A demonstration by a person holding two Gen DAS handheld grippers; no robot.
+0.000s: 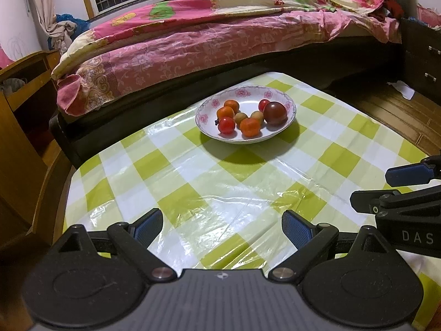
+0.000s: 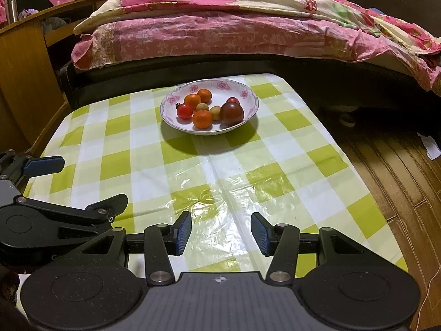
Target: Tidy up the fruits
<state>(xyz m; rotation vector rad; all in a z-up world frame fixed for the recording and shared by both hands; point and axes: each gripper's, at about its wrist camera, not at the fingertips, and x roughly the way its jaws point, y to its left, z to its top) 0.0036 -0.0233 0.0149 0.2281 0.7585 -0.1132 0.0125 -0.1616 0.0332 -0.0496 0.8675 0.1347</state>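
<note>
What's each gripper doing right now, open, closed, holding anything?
Left gripper: open, holding nothing, above the checked tablecloth.
Right gripper: open, holding nothing, short of the bowl of fruit.

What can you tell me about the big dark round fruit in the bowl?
The big dark fruit is the largest piece in the white flowered bowl. It is round, smooth and glossy, deep reddish brown with a small shine on top, perhaps a dark tomato. It looks whole and rests on the bowl's right side near the rim. A small tan fruit sits against its left side, and a little red fruit lies just behind it. Neither gripper touches it.
</note>
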